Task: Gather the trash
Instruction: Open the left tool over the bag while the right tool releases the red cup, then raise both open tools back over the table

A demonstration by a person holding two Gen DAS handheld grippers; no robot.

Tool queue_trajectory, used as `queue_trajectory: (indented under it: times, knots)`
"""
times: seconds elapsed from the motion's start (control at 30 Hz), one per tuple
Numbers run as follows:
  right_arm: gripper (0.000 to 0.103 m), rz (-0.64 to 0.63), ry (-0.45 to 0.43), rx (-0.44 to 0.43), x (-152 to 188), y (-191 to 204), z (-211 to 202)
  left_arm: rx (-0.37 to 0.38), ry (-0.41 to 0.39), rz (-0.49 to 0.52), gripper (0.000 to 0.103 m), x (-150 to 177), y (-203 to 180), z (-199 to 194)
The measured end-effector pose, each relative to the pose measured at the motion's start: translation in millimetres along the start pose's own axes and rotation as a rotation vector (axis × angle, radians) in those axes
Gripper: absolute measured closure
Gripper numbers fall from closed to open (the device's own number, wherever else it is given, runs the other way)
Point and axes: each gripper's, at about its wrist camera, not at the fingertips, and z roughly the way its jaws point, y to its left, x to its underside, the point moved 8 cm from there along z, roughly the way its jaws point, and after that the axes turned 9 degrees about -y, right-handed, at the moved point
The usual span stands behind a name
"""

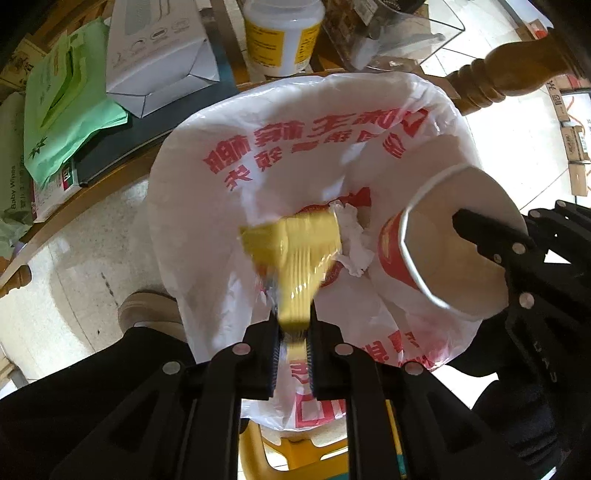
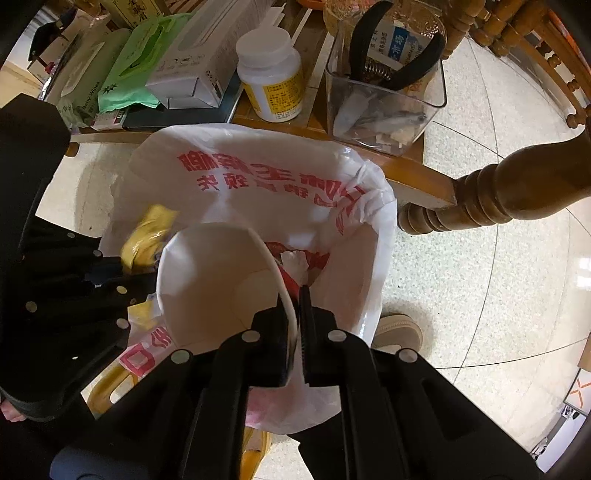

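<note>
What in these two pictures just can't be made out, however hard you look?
- Yellow wrapper: motion-blurred in the left wrist view, so any print is unreadable.
- Bottom of the white bag: mostly covered by the paper cup in the right wrist view.
- What the bag hangs on: hidden under the plastic in both views.
- White bottle: top cut off by the left view's edge.

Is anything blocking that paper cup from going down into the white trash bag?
Nothing visible does. The right gripper pinches the rim of the paper cup right over the bag's open mouth. Below lie only crumpled tissue and the yellow wrapper held by the left gripper.
</note>
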Motion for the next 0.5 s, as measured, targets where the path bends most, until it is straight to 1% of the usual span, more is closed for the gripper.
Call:
queue_trajectory:
  times: [0.03, 0.07, 0.1, 0.13, 0.17, 0.2, 0.23, 0.3, 0.37, 0.5]
  knots:
    - [0.096, -0.002, 0.000, 0.002, -0.1, 0.2, -0.2, -0.001, 0.002, -0.003, 0.088, -0.4, 0.4, 1.1]
    - [0.092, -0.002, -0.002, 0.003, 0.1, 0.0, -0.4, -0.002, 0.005, -0.006, 0.088, -0.3, 0.6, 1.5]
    - [0.080, 0.000, -0.005, 0.004, 0.0, -0.7, -0.8, -0.003, 0.007, -0.007, 0.083, -0.2, 0.7, 1.5]
    - [0.071, 0.005, -0.014, 0.010, -1.0, -2.0, -2.3, -0.006, 0.006, -0.008, 0.073, -0.7, 0.6, 0.7]
    - [0.058, 0.007, -0.024, 0.016, -1.7, -3.2, -3.5, -0.010, -0.003, -0.008, 0.067, -1.7, 1.2, -1.1]
    - [0.057, 0.005, -0.035, 0.025, -3.0, -4.0, -5.6, -0.021, -0.019, -0.004, 0.057, -3.6, 1.6, -3.4]
    - [0.057, 0.000, -0.037, 0.028, -3.4, -3.6, -5.9, -0.030, -0.031, 0.000, 0.051, -5.0, 1.8, -4.5]
    - [0.057, 0.002, -0.043, 0.025, -4.1, -3.4, -7.2, -0.032, -0.045, 0.008, 0.048, -6.3, 0.3, -7.9]
    - [0.057, 0.001, -0.039, 0.021, -3.4, -2.0, -6.9, -0.024, -0.047, 0.006, 0.047, -6.6, -0.7, -9.1]
    - [0.057, -0.002, -0.043, 0.019, -2.5, 0.5, -9.4, -0.034, -0.043, 0.007, 0.047, -7.2, -0.2, -10.1]
